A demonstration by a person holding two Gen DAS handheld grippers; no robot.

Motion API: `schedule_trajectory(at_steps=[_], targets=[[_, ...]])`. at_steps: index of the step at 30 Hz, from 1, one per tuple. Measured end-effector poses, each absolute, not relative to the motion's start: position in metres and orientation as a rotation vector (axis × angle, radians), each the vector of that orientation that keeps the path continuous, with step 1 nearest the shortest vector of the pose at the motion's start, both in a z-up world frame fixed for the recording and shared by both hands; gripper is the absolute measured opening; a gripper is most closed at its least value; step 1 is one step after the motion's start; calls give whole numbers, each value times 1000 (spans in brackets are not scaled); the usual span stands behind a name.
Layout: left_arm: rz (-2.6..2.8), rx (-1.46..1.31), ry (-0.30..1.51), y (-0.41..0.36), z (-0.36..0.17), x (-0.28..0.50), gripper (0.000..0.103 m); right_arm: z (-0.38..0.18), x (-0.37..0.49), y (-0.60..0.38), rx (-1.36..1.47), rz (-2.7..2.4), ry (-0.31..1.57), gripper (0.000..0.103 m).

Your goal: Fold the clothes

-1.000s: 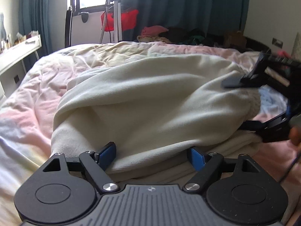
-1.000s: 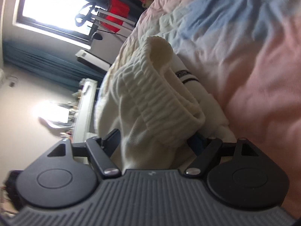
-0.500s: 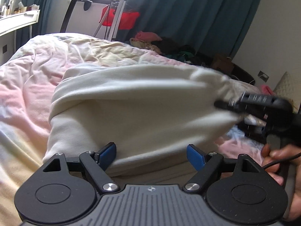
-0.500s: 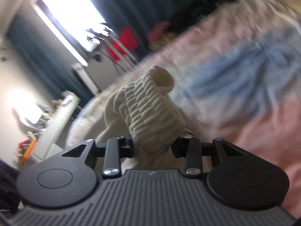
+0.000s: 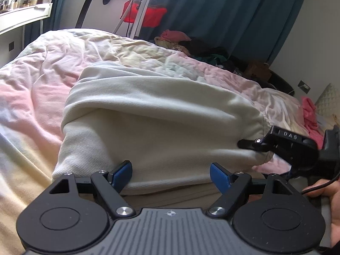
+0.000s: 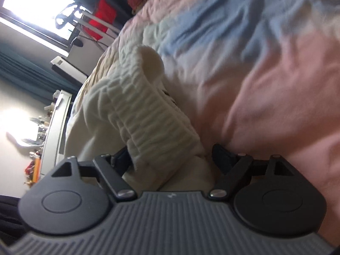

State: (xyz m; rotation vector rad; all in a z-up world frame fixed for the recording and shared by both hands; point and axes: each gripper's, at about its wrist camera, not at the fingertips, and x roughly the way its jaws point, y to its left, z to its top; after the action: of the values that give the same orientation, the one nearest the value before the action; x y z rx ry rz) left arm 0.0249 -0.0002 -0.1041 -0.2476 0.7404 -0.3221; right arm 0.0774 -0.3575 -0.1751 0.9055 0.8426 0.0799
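A cream knit garment point(image 5: 161, 123) lies in a folded heap on the pink and yellow bedspread point(image 5: 31, 97). My left gripper point(image 5: 171, 173) is open, its blue pads either side of the garment's near edge. In the left wrist view my right gripper point(image 5: 250, 145) sits at the garment's right end, fingers against the cloth. In the right wrist view my right gripper point(image 6: 170, 159) stands open around the garment's ribbed waistband point(image 6: 148, 114), which bulges up between the jaws.
A pile of other clothes point(image 5: 191, 44) lies at the far edge of the bed. A drying rack with a red cloth point(image 5: 146, 14) stands by the window. A white shelf point(image 5: 23, 17) runs along the left wall. A pink garment point(image 5: 310, 114) lies at the right.
The right gripper closed on the ribbed waistband half a second ago and has opened again. The garment's right end has come down lower on the bed. The left gripper stays open.
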Motion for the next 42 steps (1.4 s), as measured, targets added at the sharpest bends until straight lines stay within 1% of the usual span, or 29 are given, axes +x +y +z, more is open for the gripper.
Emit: schedule_trajectory(at_steps=[3, 8, 10, 11, 12, 15, 16, 18, 20, 22, 26, 28, 32, 33, 34, 36, 37, 38, 39, 40, 42], targets=[[-319, -288, 744, 6, -107, 29, 80, -177, 80, -355, 946, 128, 826, 90], [-316, -298, 733, 9, -103, 28, 80, -148, 71, -342, 890, 273, 695, 90], [-320, -306, 727, 11, -98, 28, 80, -145, 70, -341, 874, 283, 687, 86], [-321, -310, 724, 13, -96, 28, 80, -147, 72, -339, 860, 264, 711, 80], [-323, -323, 718, 16, -93, 27, 80, -151, 74, -338, 843, 237, 747, 72], [-312, -393, 663, 33, -80, 21, 82, -161, 77, -336, 813, 181, 813, 61], [-302, -417, 624, 41, -74, 18, 85, -164, 77, -335, 804, 165, 832, 59], [-271, -458, 576, 56, -68, 17, 87, -155, 72, -335, 789, 145, 801, 41], [-226, -492, 568, 70, -67, 21, 90, -142, 64, -334, 776, 136, 743, 33], [-176, -536, 592, 83, -72, 29, 90, -131, 58, -333, 752, 145, 687, 31], [-142, -697, 749, 102, -104, 54, 88, -118, 54, -327, 694, 159, 628, 30], [-168, -778, 813, 108, -119, 62, 81, -118, 60, -328, 694, 159, 626, 30], [-195, -791, 806, 103, -123, 62, 80, -123, 65, -327, 704, 145, 640, 30], [-198, -778, 805, 101, -122, 63, 76, -124, 66, -327, 705, 142, 645, 30], [-199, -764, 805, 99, -122, 64, 69, -123, 66, -327, 704, 142, 648, 30], [-200, -735, 806, 94, -122, 66, 60, -120, 67, -326, 702, 145, 644, 30], [-208, -744, 796, 93, -121, 66, 51, -119, 66, -325, 701, 149, 639, 30], [-217, -754, 785, 92, -120, 66, 48, -116, 65, -323, 699, 153, 632, 29], [-229, -750, 768, 92, -117, 65, 42, -112, 63, -322, 701, 157, 623, 29], [-242, -743, 751, 92, -113, 63, 38, -108, 61, -323, 710, 163, 613, 28], [-265, -722, 715, 89, -104, 59, 35, -97, 57, -327, 747, 176, 592, 27]])
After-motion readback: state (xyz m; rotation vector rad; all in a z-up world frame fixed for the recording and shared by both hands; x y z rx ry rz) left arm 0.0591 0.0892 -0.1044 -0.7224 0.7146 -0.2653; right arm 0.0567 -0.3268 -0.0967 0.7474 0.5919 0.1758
